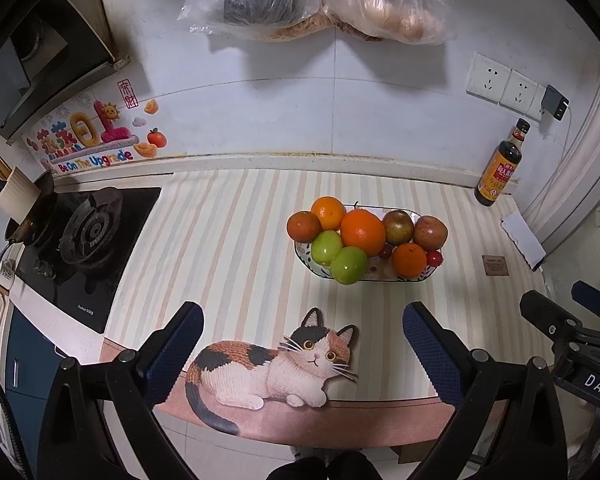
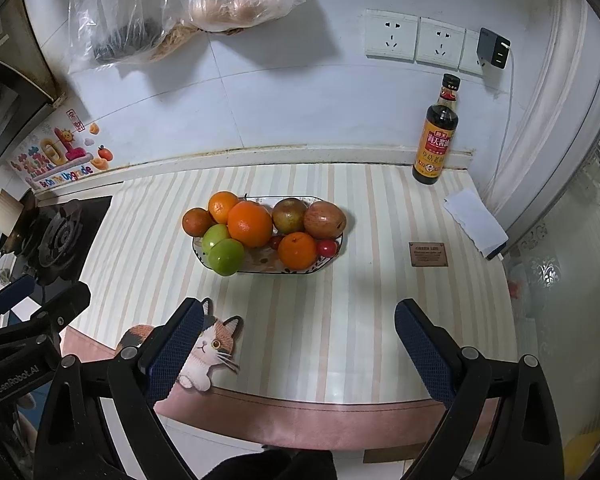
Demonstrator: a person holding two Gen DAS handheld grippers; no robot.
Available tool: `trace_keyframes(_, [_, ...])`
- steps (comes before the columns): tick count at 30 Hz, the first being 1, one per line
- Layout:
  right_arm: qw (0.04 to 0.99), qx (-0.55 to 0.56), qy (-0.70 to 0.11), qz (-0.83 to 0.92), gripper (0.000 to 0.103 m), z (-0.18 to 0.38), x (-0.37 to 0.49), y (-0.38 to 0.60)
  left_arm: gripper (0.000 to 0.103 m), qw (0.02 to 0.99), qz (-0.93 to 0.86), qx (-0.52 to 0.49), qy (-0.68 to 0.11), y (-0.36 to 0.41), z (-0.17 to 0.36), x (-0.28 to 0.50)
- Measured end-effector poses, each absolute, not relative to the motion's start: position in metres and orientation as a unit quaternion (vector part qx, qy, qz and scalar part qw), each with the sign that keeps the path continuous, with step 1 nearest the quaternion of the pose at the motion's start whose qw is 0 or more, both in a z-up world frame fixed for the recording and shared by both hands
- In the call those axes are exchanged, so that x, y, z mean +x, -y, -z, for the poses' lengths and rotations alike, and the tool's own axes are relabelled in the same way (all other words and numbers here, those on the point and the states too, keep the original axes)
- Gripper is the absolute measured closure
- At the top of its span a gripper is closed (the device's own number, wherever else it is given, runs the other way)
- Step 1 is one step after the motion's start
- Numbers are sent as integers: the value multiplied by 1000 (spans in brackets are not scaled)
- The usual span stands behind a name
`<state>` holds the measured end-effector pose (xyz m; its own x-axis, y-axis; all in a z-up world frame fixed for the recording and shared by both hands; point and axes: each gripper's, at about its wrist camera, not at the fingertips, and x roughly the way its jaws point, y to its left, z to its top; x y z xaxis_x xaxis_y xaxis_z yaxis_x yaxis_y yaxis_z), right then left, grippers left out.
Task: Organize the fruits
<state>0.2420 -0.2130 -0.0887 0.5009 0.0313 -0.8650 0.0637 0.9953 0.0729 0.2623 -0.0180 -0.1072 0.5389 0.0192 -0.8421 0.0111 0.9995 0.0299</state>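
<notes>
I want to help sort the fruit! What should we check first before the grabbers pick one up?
1. Left gripper open and empty: ok.
2. Right gripper open and empty: ok.
3. Fruit all on the plate, none rolled off: ok.
4. Front green fruit easy to reach, nothing on top of it: ok.
5. Pile steady: cannot tell; the big orange sits on the others and might roll when a neighbour is lifted.
6. Somewhere to put sorted fruit: not ok; no second dish in view, only the bare mat.
</notes>
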Motion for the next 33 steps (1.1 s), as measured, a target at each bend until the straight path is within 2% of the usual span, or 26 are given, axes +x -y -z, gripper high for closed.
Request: trace_keyframes(33, [865,38,-500,7,5,84,240,216,1,882,-2,21,-471,18,100,258])
